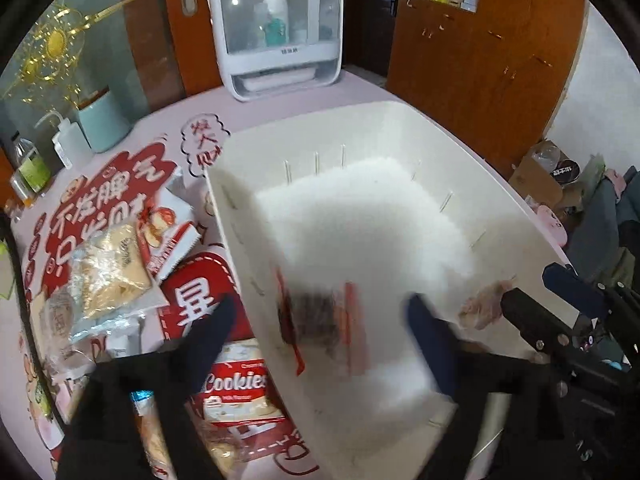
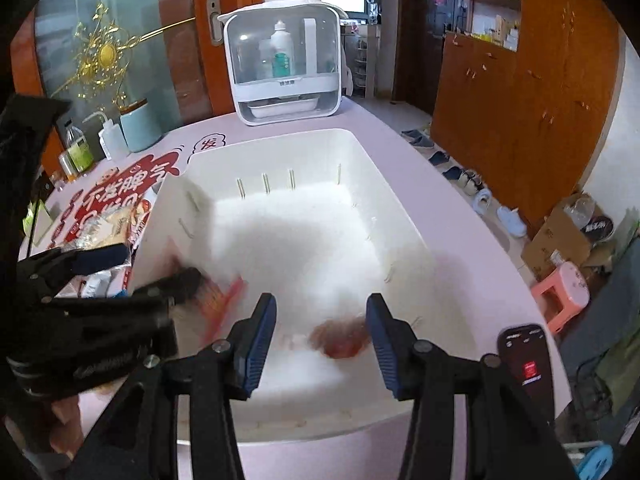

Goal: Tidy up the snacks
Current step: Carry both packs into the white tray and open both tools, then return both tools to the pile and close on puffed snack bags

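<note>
White bin (image 2: pixel 360 152), open tongs (image 2: pixel 320 340) inside rim

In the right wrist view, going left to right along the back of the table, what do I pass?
Green-label bottle → squeeze bottle → teal cup → white cabinet

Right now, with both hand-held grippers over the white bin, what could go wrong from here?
1. The blurred red snack packet sits by the white bin's near wall between the open left hand-held gripper fingers; it might lean there instead of lying flat.
2. Both grippers crowd one end; the right hand-held gripper, open above a reddish packet, could bump the left.
3. Loose packets beside the bin could get knocked.
</note>
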`<state>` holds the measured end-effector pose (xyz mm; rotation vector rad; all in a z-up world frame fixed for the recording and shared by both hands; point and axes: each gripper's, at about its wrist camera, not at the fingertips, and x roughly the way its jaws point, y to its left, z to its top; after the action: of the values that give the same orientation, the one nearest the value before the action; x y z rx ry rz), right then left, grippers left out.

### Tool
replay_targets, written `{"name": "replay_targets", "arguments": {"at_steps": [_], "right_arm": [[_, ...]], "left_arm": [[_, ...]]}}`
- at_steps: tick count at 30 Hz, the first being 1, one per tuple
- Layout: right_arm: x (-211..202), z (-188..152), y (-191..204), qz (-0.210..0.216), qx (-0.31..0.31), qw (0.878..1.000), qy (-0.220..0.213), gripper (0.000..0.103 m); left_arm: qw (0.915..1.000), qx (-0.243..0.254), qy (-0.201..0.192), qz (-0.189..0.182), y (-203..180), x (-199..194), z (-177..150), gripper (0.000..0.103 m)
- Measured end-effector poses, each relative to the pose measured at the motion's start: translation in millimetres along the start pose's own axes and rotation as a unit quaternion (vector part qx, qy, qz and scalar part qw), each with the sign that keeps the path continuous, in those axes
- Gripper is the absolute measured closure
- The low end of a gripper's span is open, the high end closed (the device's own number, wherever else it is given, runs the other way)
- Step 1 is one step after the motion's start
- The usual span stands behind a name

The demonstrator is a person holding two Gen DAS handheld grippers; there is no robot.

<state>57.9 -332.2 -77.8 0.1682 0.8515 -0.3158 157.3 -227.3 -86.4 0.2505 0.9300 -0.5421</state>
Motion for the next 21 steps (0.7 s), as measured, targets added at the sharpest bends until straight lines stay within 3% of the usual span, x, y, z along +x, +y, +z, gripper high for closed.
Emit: {"name": "replay_targets", "arguments": {"at_steps": [9,17,21], "right_arm": [[-13,-4,0,0.007,0.021,1.000,-0.007,0.051],[-30,-3,5,-0.015,0.006,0.999,-0.028,0.051],[-42,-4,8,-0.007,0.000,0.999,-0.048,0.051]], "left_arm": [[0.9996,-0.004,-0.023,0.016,6,-28,-9,0.011],[0.9975,-0.009,-0.056,0.041,3,-52,-17,0.011],[0.9969,-0.022,-0.069,0.031,7,-63,-20,0.012]]}}
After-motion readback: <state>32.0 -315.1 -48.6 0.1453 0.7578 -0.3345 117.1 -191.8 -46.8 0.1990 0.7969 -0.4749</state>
